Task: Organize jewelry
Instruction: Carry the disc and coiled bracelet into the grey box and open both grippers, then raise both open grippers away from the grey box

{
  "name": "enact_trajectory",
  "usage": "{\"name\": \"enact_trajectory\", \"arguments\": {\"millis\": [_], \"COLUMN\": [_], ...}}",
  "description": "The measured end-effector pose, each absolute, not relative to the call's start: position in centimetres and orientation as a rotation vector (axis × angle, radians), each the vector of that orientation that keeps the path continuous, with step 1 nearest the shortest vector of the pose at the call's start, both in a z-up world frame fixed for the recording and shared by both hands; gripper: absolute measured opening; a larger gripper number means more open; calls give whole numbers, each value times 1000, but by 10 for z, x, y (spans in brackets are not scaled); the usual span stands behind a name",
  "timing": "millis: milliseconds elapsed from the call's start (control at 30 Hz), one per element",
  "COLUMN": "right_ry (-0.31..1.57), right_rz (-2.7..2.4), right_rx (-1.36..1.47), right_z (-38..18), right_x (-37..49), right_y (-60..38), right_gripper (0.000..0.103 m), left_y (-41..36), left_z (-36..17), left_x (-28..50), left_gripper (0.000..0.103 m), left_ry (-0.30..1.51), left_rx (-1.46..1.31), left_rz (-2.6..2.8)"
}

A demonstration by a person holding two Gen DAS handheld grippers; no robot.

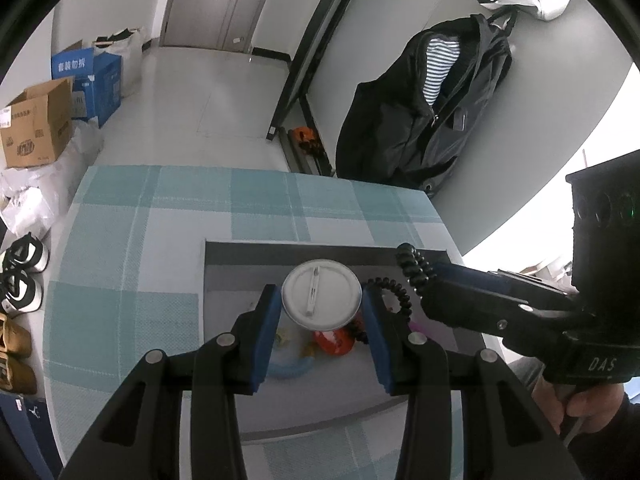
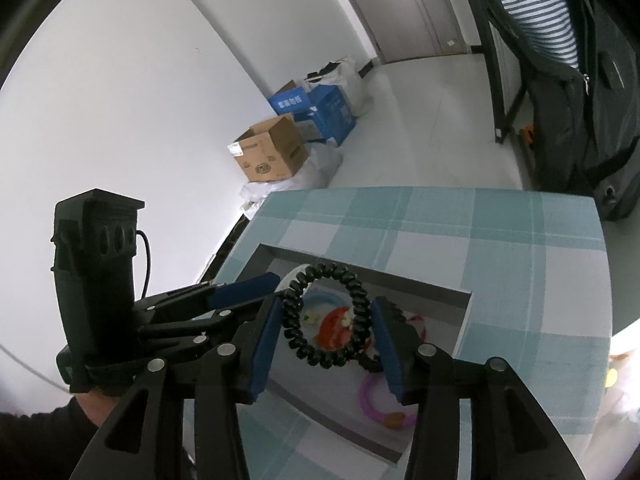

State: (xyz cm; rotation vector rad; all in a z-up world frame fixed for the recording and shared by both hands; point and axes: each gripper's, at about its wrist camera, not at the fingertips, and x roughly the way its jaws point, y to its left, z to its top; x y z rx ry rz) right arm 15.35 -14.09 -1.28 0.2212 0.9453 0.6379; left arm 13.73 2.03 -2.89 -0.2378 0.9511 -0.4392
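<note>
My left gripper point(image 1: 322, 304) is shut on a round white pin badge point(image 1: 321, 294), held back side up over a grey tray point(image 1: 304, 396) on the checked tablecloth. My right gripper point(image 2: 326, 322) is shut on a black spiral hair tie point(image 2: 326, 316) that stands upright between the pads above the same tray point(image 2: 452, 298). In the left wrist view that gripper point(image 1: 424, 276) comes in from the right with the tie point(image 1: 412, 264) at its tip. In the tray lie a red piece point(image 1: 334, 340), a light blue ring point(image 1: 290, 368), a pink ring point(image 2: 374, 400) and another black spiral tie point(image 1: 394, 292).
The table's far edge point(image 1: 248, 170) drops to a grey floor. Cardboard and blue boxes point(image 1: 60, 104) stand at the left wall, shoes point(image 1: 20, 280) beside the table. A dark backpack point(image 1: 432, 100) leans against the wall behind the table.
</note>
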Motion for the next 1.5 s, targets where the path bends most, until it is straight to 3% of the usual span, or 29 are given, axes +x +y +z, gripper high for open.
{"name": "enact_trajectory", "arguments": {"millis": [100,200,600,933,1000,1067,1500], "right_ry": [939,930,885,784,768,752,569], "right_rz": [626,614,573,527,521,506,514], "right_rx": [224,237,236,238,257,272,155], "right_z": [-11,-9,1,12,13,13,27], "right_x": [152,150,134,105,101,97,44], "right_y": [-144,-149,-157,-168,-172,-176,-168], "right_gripper": [56,57,70,86,88,91,103], "left_y": [21,23,22,23,24,28,21], "left_z": [-28,-25,-9,5,5,5,1], "left_x": [136,132,105,82,76,68,36], "left_gripper": [45,55,56,57,62,73,74], "left_ry": [946,926,848,782,775,760,678], "left_rx": [-248,-254,-174,-126,-127,-140,-74], "left_rz": [-448,-444,-333,-184,-151,-122,-49]}}
